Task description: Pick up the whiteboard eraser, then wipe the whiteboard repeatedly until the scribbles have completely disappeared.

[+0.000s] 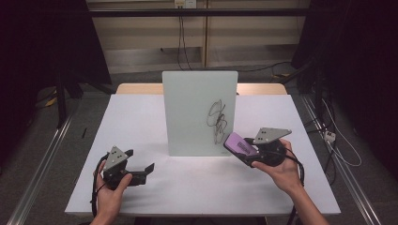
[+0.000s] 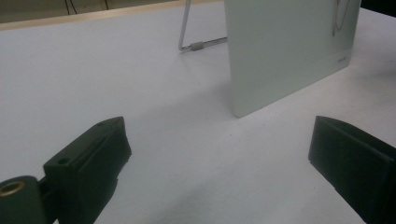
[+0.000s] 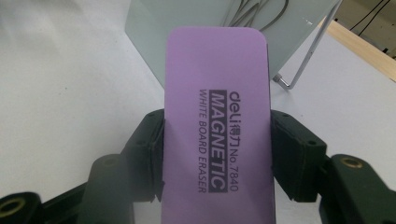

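Eraser (image 1: 239, 144) first: from the high view the purple block sits pinched in my right tool (image 1: 244, 146), held just in front of the lower right corner of the standing whiteboard (image 1: 187, 112), below the black scribble (image 1: 218, 121). My left tool (image 1: 141, 171) rests low over the white bench (image 1: 197, 183), well apart from the board, its jaws spread with nothing between them.

In the left gripper view those jaws stand wide over bare bench, and the board's lower edge and its wire stand (image 2: 196, 45) lie ahead.

In the right gripper view the eraser (image 3: 217, 126) is gripped by its long sides, most of its length sticking out past the pads. I judge the risk to be there: pressing hard on the board could tip it back on that thin stand (image 3: 308, 56), or lever the eraser askew in the grip. With my left tool away, nothing steadies the board.
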Available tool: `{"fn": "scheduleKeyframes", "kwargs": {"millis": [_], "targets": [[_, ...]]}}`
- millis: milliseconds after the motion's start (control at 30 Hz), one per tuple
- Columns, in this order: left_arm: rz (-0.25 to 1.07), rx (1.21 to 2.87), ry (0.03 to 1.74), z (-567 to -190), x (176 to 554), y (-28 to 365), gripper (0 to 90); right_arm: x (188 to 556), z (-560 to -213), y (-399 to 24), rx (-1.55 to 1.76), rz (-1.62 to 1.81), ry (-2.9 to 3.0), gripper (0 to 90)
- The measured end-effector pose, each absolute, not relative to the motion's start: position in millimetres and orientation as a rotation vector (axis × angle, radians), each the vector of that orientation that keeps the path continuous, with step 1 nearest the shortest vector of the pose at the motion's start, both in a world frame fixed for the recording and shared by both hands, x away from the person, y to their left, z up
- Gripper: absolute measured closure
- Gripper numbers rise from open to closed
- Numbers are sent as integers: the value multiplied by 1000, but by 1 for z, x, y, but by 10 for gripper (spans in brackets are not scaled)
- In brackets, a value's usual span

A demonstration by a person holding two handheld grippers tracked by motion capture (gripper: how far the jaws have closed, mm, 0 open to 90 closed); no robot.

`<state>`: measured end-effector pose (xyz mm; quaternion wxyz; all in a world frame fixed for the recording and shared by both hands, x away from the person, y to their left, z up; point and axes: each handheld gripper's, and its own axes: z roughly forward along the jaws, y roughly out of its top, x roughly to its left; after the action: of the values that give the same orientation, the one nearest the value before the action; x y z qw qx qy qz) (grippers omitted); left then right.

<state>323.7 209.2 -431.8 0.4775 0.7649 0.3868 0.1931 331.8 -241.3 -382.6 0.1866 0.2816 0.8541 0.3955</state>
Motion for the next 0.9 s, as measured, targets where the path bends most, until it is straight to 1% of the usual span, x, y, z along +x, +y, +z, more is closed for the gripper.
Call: {"fn": "scheduleKeyframes", "kwargs": {"millis": [333,633,900], "targets": [[466,1878,946,-434,325,209,48,330,-372,-240,768,1135,2378,423],[461,1879,948,-435,326,208,48,334,-369,-238,760,1177,2350,423],[462,1878,942,-434,326,207,48,335,-359,-226,689,1179,2324,423]]}}
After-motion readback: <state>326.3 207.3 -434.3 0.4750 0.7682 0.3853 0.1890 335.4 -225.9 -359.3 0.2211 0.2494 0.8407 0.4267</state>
